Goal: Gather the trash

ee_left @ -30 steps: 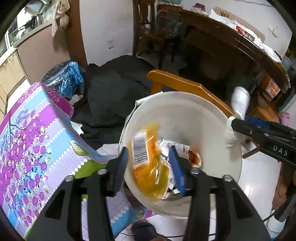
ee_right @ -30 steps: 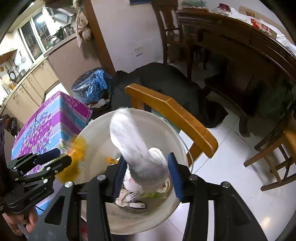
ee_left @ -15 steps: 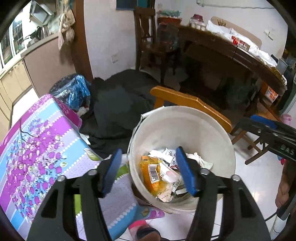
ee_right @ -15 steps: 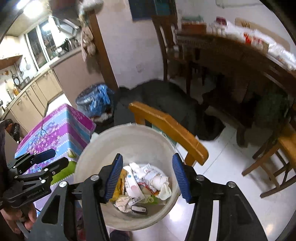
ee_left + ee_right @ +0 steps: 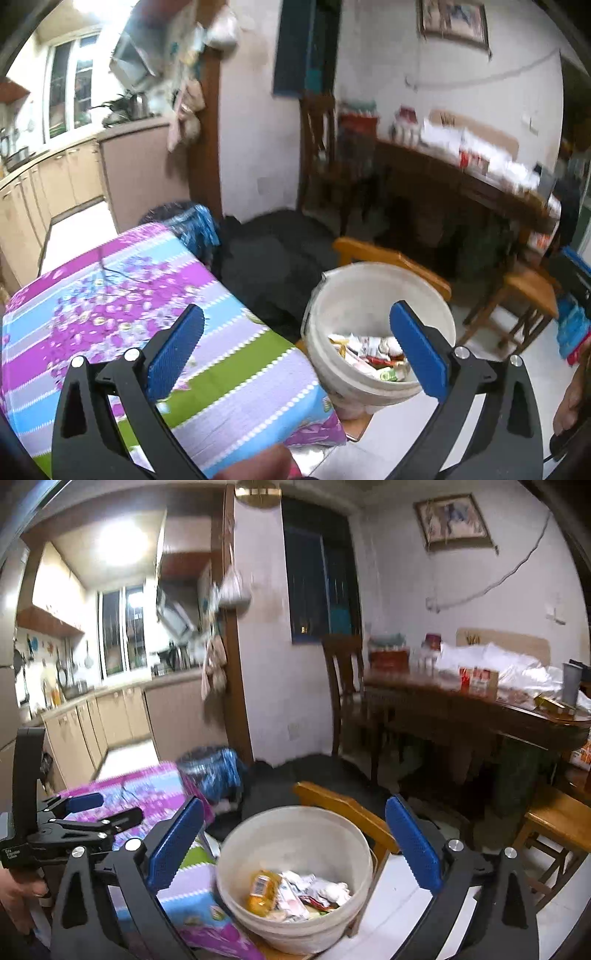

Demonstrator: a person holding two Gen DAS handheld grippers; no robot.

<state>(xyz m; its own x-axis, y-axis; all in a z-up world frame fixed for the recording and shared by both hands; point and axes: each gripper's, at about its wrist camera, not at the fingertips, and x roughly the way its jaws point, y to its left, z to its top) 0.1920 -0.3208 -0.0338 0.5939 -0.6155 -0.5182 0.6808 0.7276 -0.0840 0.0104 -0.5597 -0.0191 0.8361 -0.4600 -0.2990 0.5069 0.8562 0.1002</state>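
With both grippers spread wide and holding nothing, no pinch in play: left gripper [image 5: 295,338] jaws well apart above the table edge, right gripper [image 5: 293,838] jaws well apart, framing the bucket.

Just beyond the fingertips: white plastic bucket [image 5: 295,838], upright, beside the corner of the floral tablecloth [image 5: 110,295]. Trash [image 5: 295,890] piled in the bottom: orange wrapper [image 5: 260,888] with a barcode, crumpled white paper, foil snack packets.

Handling, as a judgement: all light, soft, crinkly; foil and film probably slick, paper likely to compress. Best taken at a bunched fold or a crumpled ridge, not a flat face. Nothing fragile visible. Bucket wall looks stiff, rim thin enough to pinch if a move is needed; likely light at this fill.

Behind the bucket: wooden chair back [image 5: 343,812], touching or just beside the rim, cannot tell which. Farther: dark cloth heap on the floor [image 5: 273,254], blue bag [image 5: 218,773]. Far: cluttered wooden dining table [image 5: 480,709], kitchen counters [image 5: 122,705].

No loose trash visible on the tablecloth.
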